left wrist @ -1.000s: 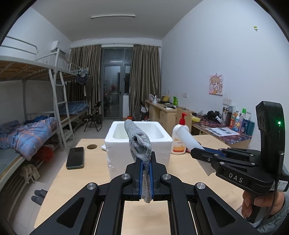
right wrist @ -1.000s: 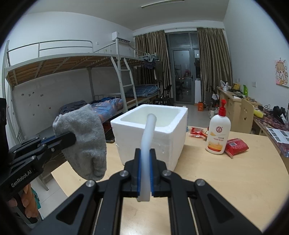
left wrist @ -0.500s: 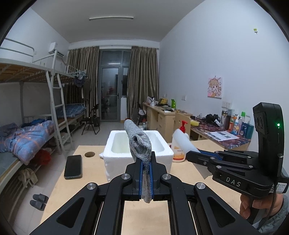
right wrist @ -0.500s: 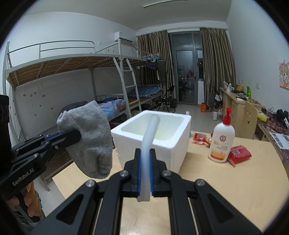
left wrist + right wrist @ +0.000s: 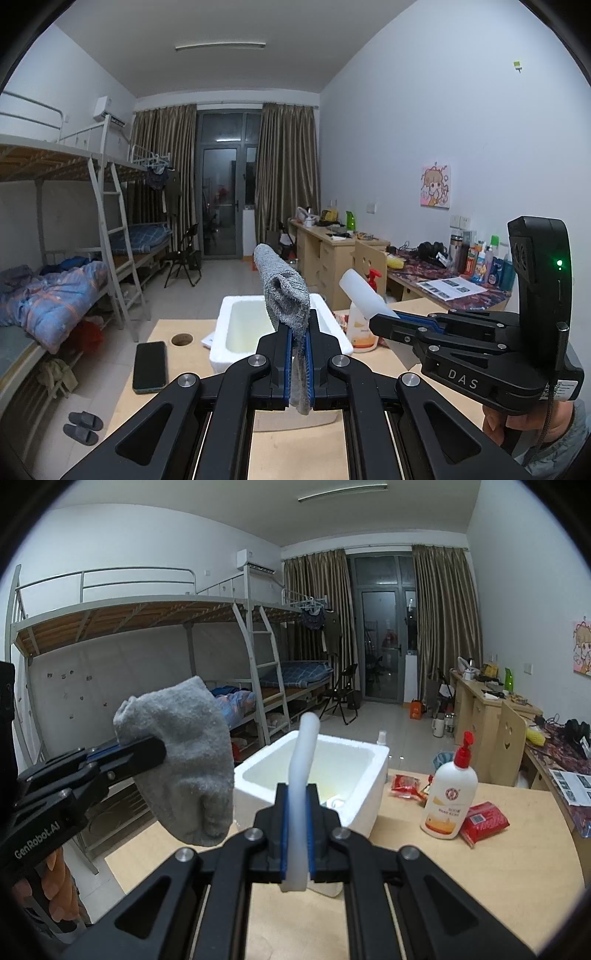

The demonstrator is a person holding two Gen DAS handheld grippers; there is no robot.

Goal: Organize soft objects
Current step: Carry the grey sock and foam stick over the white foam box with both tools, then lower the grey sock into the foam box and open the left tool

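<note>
Left claw [image 5: 299, 363] clamps a grey sock [image 5: 286, 295], right claw [image 5: 294, 840] a white strip [image 5: 301, 775], both short of the foam box [image 5: 365, 794] ahead on the bench [image 5: 480, 867].

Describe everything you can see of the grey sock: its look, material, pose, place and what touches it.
The grey sock looks like a soft, fuzzy knit, plain grey and folded over. It is clamped between the blue-lined fingers of the left tool, its upper part curling above them and a short end hanging below. It is held in the air in front of the white foam box, above the wooden table. Only the tool touches it.
</note>
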